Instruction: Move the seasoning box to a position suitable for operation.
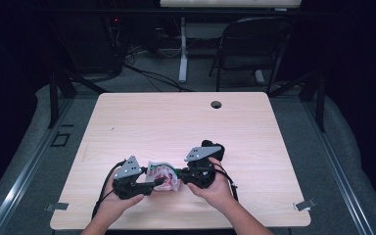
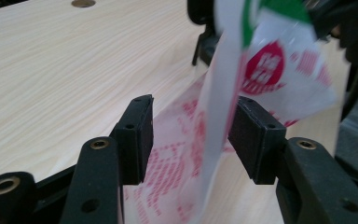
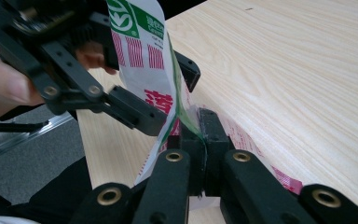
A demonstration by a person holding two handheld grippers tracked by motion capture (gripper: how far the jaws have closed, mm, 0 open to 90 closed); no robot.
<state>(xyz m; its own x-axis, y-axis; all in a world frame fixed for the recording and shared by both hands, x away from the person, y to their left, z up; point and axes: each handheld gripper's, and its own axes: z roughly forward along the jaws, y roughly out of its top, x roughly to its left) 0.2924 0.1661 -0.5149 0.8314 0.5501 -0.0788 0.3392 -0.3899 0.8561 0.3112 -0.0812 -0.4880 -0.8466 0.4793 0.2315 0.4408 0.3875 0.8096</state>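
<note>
Item one, left gripper [image 1: 152,185]: held in the person's left hand [image 1: 115,203] at the near edge of the table [image 1: 176,122]. Its jaws stand partly apart, with a fold of the plastic bag [image 1: 164,175] hanging in the gap between them; in the left gripper view the film [image 2: 223,116] runs close by the right-hand pad [image 2: 249,135] and clear of the left-hand pad, so it looks loose rather than clamped.

Item two, plastic bag: thin white film printed in red with a green band, strung between the two grippers, just ahead of each one's jaws. Its lower part trails onto the table beneath them.

Item three, right gripper [image 1: 183,176]: held in the person's right hand [image 1: 215,188], its tips facing the left one's. In the right gripper view its jaws are pressed together on the bag's green-edged seam [image 3: 186,123], a firm pinch.

Progress, by my judgement: the bag is up off the table and secured on the right side. The left side is not gripping, so a fresh hold there looks to be what remains before the bag can be spread or opened.
</note>
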